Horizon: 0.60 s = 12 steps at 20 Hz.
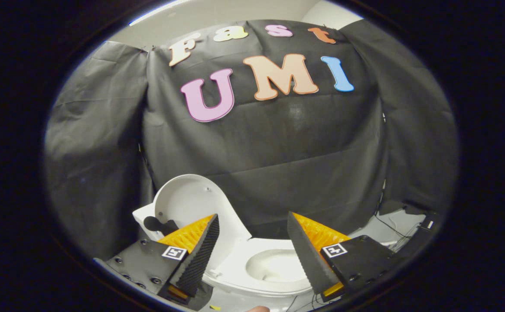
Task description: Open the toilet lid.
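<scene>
The gripper (252, 214) is seen as two wedge-shaped fingers (198, 255), set apart, whose inner faces are finely ribbed and whose edges are toothed. A square black-and-white marker (174, 252) is fixed at the base of each finger. Behind the fingers, dark angular plates (141, 260) are studded with round screws (117, 260).

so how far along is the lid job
Looks done: the lid stands raised, leaning back behind the left finger, and the seat and bowl lie exposed between the fingers. In hand: nothing; the gripper is open and touches neither. Left: probably just pulling away.
</scene>
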### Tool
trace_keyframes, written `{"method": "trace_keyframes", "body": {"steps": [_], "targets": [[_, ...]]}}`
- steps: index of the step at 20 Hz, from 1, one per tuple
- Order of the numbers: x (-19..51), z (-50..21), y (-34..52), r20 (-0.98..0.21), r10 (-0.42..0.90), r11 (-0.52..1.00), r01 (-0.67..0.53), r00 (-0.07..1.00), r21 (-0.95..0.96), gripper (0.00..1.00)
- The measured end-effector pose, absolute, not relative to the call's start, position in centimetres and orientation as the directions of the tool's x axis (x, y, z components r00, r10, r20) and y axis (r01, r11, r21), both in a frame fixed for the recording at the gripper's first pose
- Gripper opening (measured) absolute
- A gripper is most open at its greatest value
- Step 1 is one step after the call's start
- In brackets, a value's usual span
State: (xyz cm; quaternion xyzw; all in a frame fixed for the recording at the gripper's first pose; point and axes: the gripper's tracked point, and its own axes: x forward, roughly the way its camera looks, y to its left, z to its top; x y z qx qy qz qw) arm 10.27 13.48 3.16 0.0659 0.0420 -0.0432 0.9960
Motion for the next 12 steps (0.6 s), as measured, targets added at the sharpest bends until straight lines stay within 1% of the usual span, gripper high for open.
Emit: {"method": "trace_keyframes", "body": {"steps": [2, 4, 7, 9, 10, 12], "targets": [[8.5, 2.7, 11.7, -0.086, -0.098, 0.99, 0.106, 0.991, 0.089, 0.98], [7.4, 2.0, 10.1, -0.093, -0.127, 0.986, 0.136, 0.988, 0.099, 0.99], [6.5, 2.1, 10.3, -0.09, -0.081, 0.992, 0.089, 0.993, 0.086, 0.99], [5.7, 2.6, 10.2, -0.045, -0.053, 0.997, 0.056, 0.998, 0.051, 0.99], [5.1, 1.8, 10.1, -0.05, -0.04, 0.999, 0.042, 0.998, 0.033, 0.99], [4.3, 0.1, 8.8, -0.072, -0.058, 0.998, 0.06, 0.996, 0.025, 0.99]]}}
